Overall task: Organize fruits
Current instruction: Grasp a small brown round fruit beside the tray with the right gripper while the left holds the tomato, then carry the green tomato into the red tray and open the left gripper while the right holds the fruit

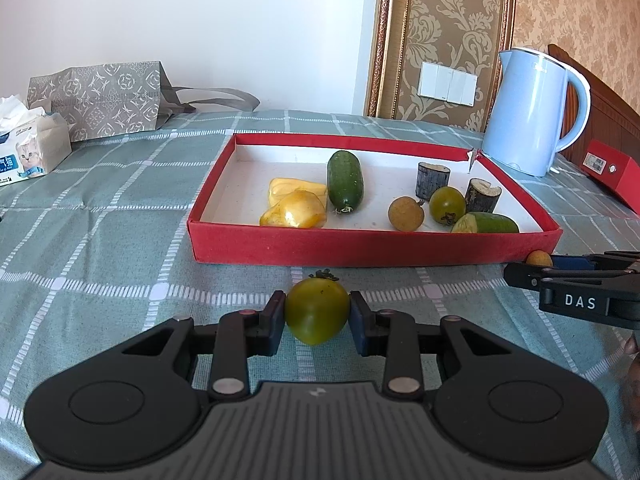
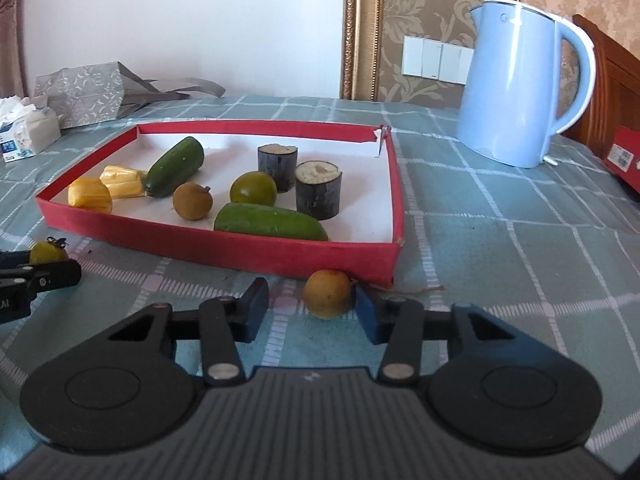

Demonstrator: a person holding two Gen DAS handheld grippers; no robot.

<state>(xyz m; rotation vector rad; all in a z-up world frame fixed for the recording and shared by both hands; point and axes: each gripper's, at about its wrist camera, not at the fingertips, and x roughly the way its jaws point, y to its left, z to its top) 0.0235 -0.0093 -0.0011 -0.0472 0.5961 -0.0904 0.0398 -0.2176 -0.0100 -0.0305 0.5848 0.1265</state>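
White capitals "DAS" stand on the black side of the right gripper, seen at the right edge of the left wrist view. In the right wrist view the left gripper shows only the cut-off letters "AI" at the frame's left edge. The tissue pack carries blue Chinese print, of which the character "猫" reads clearly beside a kitten picture. A white sticker on the red box beside the kettle is too small to read.
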